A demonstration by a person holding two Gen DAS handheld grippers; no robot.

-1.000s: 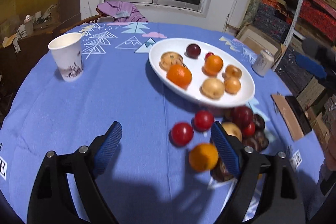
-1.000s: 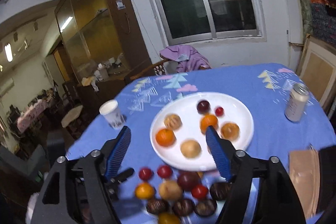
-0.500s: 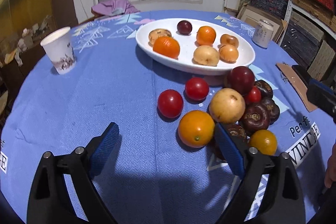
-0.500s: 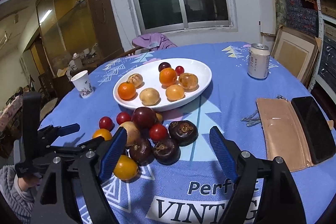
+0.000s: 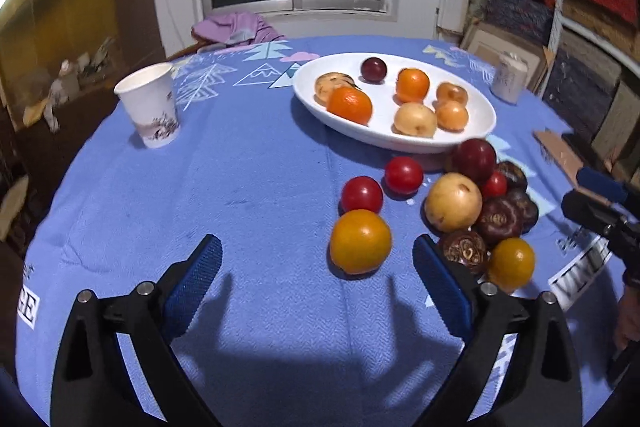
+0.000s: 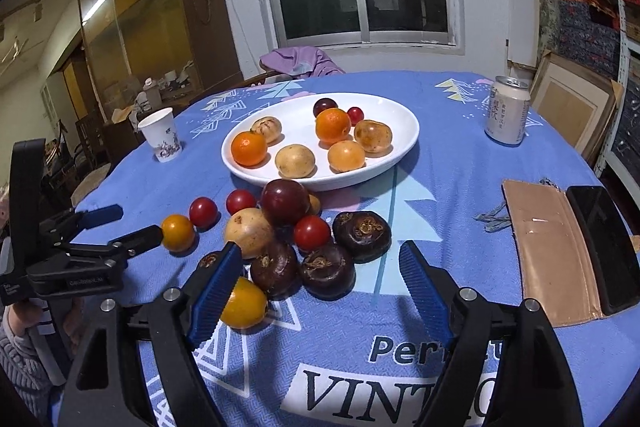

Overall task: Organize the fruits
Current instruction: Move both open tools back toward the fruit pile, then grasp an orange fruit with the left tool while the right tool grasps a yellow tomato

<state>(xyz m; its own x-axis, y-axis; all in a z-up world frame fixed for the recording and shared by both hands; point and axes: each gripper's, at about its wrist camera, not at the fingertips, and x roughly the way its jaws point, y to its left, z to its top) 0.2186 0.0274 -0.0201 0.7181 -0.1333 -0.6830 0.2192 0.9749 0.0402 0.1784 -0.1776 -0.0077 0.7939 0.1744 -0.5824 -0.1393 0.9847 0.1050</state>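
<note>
A white oval plate [image 5: 400,143] [image 6: 320,183] holds several fruits: oranges, pale yellow ones, a dark plum. In front of it on the blue cloth lies a loose pile: an orange [image 5: 360,241] [image 6: 178,233], two red tomatoes [image 5: 362,194], a yellow fruit [image 5: 454,202], a dark red plum [image 6: 285,202] and several dark brown fruits [image 6: 326,271]. My left gripper [image 5: 316,255] [image 6: 140,223] is open, with the orange just ahead of its gap, nearer the right finger. My right gripper [image 6: 320,259] [image 5: 580,195] is open too, with two dark brown fruits just beyond its fingertips, untouched.
A paper cup [image 5: 150,107] [image 6: 162,135] stands at the left of the table, a drink can [image 6: 506,111] at the back right. A tan wallet [image 6: 548,247] and a black phone [image 6: 608,243] lie at the right. A chair with purple cloth [image 6: 296,61] stands behind the table.
My left jaws have spread wider and that gripper has eased down toward the orange. My right gripper has dropped from above the plate to the fruit pile, with its jaws a little wider.
</note>
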